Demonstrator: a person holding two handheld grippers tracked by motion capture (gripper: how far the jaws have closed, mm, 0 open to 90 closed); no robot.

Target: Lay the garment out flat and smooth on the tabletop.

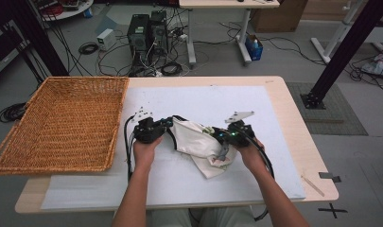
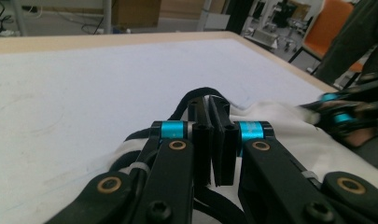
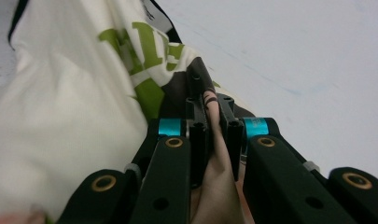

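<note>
In the high view, a cream garment (image 1: 198, 142) is seen crumpled on the white mat (image 1: 255, 104) that covers the desk (image 1: 298, 137), well to the right of the wicker basket (image 1: 61, 123). The left gripper (image 1: 166, 124) is held against the garment's left edge, just beside the basket's right rim, and the right gripper (image 1: 218, 136) is placed at the garment's right side, farther from the basket.

In the left gripper view, the 2 jaws are seen pressed together on the garment's black trim (image 2: 196, 95), with the cream garment (image 2: 289, 126) spread to the right.

In the right gripper view, the jaws are closed narrowly on a pinkish fold (image 3: 213, 140) of the garment (image 3: 74, 102), whose green print (image 3: 140, 51) is seen just beyond.
</note>
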